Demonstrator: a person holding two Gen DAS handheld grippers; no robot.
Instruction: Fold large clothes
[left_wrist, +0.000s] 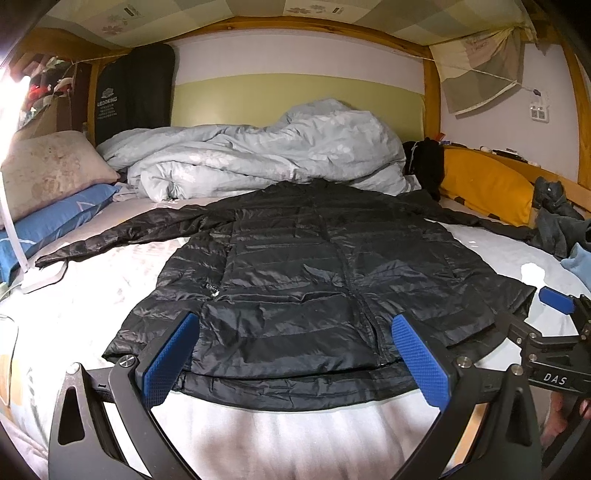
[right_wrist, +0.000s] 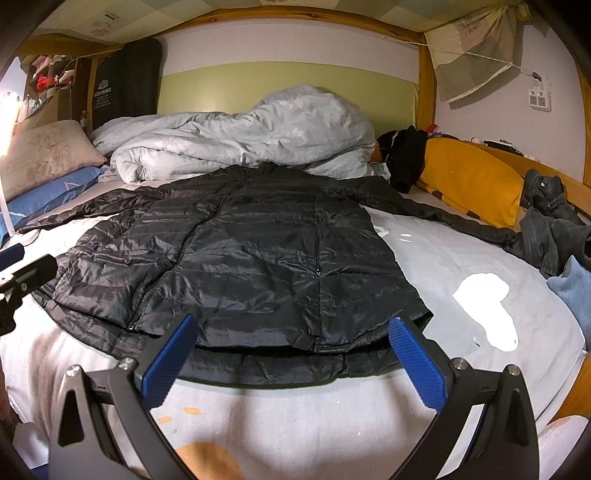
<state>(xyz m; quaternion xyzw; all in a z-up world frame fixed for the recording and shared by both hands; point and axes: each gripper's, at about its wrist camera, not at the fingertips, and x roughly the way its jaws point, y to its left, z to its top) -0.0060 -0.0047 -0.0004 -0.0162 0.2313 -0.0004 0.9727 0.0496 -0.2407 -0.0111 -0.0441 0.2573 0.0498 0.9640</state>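
Note:
A black quilted puffer jacket (left_wrist: 295, 280) (right_wrist: 251, 266) lies flat on the bed, front up, zipped, hem toward me, both sleeves spread out to the sides. My left gripper (left_wrist: 295, 358) hovers open over the hem's left half, blue pads wide apart, holding nothing. My right gripper (right_wrist: 295, 358) is open too, above the hem's right half near the corner. In the left wrist view the right gripper's blue finger (left_wrist: 554, 299) shows at the far right edge; in the right wrist view the left gripper's finger (right_wrist: 13, 254) pokes in from the left.
A rumpled pale-blue duvet (left_wrist: 258, 155) is heaped behind the jacket's collar. Pillows (left_wrist: 51, 173) sit at the left, a yellow cushion (right_wrist: 469, 181) and dark jeans (right_wrist: 546, 225) at the right. A wooden bed frame (left_wrist: 432, 74) rings the light sheet (right_wrist: 480, 258).

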